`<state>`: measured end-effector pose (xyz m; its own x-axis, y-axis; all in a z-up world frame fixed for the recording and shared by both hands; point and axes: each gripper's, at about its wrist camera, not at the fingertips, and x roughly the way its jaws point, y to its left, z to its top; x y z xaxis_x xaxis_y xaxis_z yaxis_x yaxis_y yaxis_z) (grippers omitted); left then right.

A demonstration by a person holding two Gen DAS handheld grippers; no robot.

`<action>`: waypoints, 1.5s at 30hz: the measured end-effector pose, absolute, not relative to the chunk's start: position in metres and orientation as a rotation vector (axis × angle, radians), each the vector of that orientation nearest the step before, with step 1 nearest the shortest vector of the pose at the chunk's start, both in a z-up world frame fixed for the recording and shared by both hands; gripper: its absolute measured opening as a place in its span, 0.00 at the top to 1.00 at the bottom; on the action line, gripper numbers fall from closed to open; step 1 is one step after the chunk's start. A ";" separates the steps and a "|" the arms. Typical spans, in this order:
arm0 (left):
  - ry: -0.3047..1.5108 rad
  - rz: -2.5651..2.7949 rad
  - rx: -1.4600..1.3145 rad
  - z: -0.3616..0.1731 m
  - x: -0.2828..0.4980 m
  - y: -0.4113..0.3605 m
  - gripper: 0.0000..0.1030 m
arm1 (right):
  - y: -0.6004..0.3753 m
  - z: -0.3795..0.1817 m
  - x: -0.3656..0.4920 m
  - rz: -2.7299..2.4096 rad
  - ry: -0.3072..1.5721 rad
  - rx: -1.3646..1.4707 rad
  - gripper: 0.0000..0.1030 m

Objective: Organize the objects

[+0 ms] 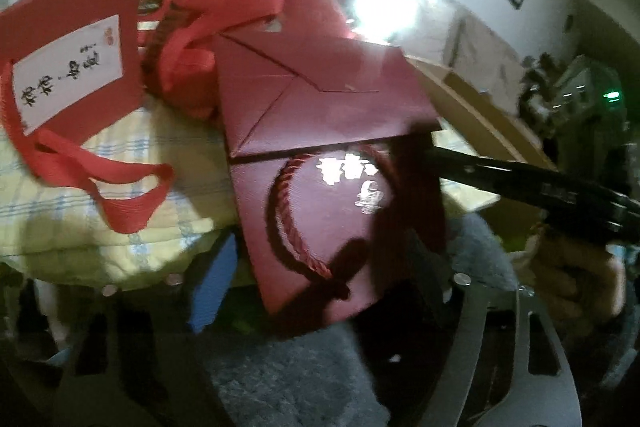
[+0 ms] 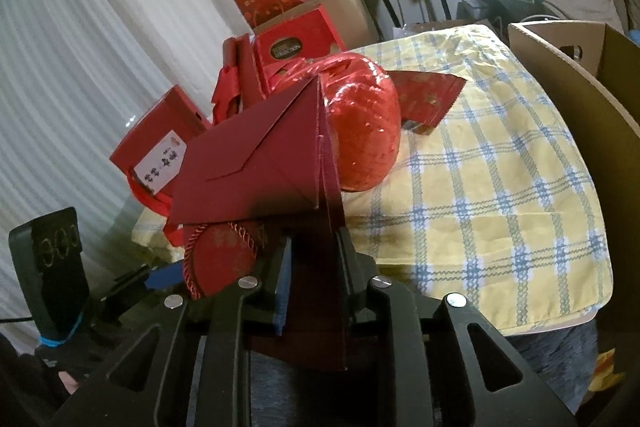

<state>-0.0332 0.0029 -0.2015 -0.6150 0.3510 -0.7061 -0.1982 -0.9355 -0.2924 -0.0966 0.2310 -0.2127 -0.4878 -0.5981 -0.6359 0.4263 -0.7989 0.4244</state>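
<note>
red lantern (image 2: 362,131) and red boxes (image 2: 160,143) crowd behind dark red bag (image 2: 256,163).

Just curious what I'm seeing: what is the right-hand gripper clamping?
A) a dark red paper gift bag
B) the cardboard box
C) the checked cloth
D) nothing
A: the right gripper has its fingers closed on the edge of the dark red gift bag, held above the checked cloth.
</note>
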 end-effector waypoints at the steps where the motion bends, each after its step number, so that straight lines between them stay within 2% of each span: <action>1: -0.238 2.596 -1.179 -0.201 -0.034 0.004 0.39 | 0.230 -0.213 -0.096 -2.275 -0.272 1.081 0.80; 6: -0.259 2.613 -1.236 -0.200 -0.043 0.002 0.50 | 0.231 -0.214 -0.095 -2.276 -0.270 1.080 0.79; 18: -0.249 2.643 -1.231 -0.206 -0.041 0.003 0.51 | 0.232 -0.219 -0.082 -2.279 -0.284 1.144 0.79; 21: -0.249 2.642 -1.230 -0.206 -0.039 0.003 0.51 | 0.232 -0.220 -0.075 -2.283 -0.264 1.151 0.74; 25: -0.253 2.644 -1.224 -0.207 -0.038 -0.005 0.51 | 0.238 -0.229 -0.068 -2.272 -0.294 1.180 0.74; 28: -0.257 2.651 -1.218 -0.207 -0.038 -0.006 0.51 | 0.236 -0.230 -0.066 -2.301 -0.252 1.202 0.70; 36: -0.310 2.630 -1.221 -0.205 -0.043 -0.004 0.51 | 0.243 -0.233 -0.066 -2.264 -0.329 1.171 0.65; 40: -0.311 2.622 -1.240 -0.202 -0.046 0.001 0.51 | 0.244 -0.236 -0.061 -2.229 -0.358 1.158 0.55; 45: -0.293 2.630 -1.263 -0.200 -0.036 0.000 0.51 | 0.239 -0.241 -0.059 -2.205 -0.355 1.165 0.49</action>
